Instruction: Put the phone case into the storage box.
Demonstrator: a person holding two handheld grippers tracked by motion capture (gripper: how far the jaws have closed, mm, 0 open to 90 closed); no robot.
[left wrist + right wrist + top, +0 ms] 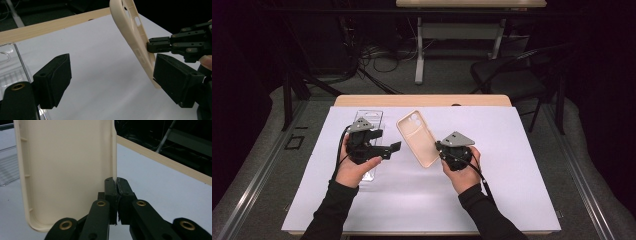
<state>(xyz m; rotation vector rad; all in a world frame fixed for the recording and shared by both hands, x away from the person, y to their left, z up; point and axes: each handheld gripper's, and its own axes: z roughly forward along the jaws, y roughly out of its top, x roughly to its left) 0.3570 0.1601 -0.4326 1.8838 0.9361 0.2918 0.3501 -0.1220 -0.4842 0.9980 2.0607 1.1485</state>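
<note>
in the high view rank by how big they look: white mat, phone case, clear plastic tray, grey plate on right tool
1. white mat
2. phone case
3. clear plastic tray, partly hidden by the left tool, so its place against the case is unsure
4. grey plate

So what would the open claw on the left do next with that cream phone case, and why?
Probably ease the left gripper toward the phone case and close on its free long edge. Its jaws stand wide open, one close beside the case, while the right gripper pinches just one side wall, holding the case tilted above the table; a second grip would steady it.
</note>
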